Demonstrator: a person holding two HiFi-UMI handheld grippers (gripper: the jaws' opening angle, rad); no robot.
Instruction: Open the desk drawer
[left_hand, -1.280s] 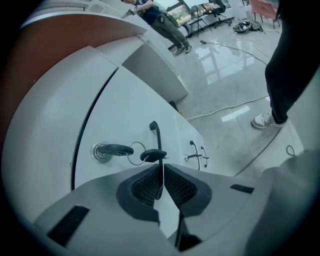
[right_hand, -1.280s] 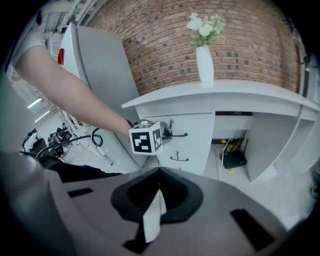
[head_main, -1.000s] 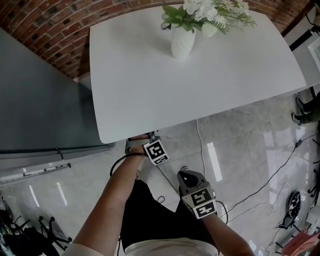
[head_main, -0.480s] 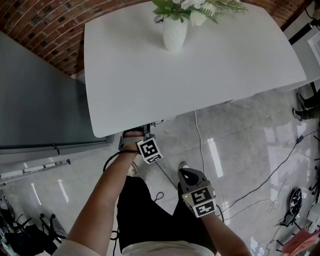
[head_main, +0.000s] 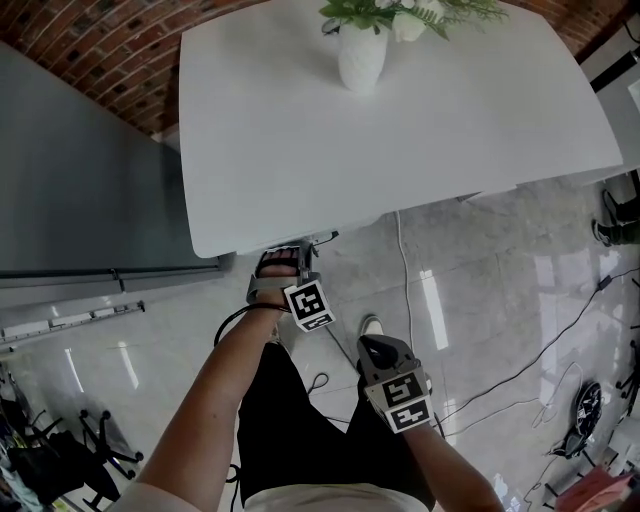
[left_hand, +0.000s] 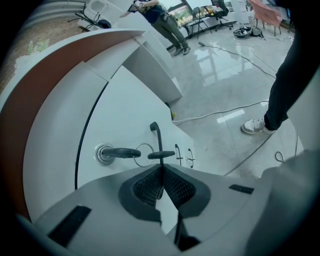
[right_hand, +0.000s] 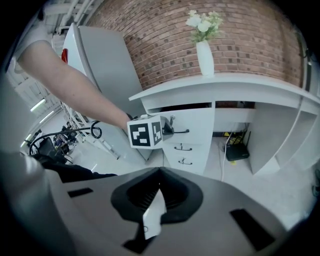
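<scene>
The white desk (head_main: 420, 130) carries a white vase of flowers (head_main: 362, 55). Its top drawer (right_hand: 196, 122) stands a little way out from under the desk edge (head_main: 300, 246). My left gripper (head_main: 298, 268) is at the drawer front, shut on the thin black drawer handle (left_hand: 155, 137) that runs into its jaws (left_hand: 161, 170). A key on a ring (left_hand: 117, 153) sits in the lock beside the handle. My right gripper (head_main: 372, 347) hangs back near my legs, shut with nothing in it (right_hand: 160, 172).
Two lower drawers (right_hand: 184, 155) with black handles sit beneath the top one. A tall grey cabinet (head_main: 80, 180) stands left of the desk. Cables (head_main: 540, 350) trail over the glossy floor, and a black box (right_hand: 235, 150) sits under the desk. A brick wall is behind.
My left gripper has drawn back from the desk edge with the handle, and the drawer front now shows a little beyond the tabletop. The right gripper has stayed put.
</scene>
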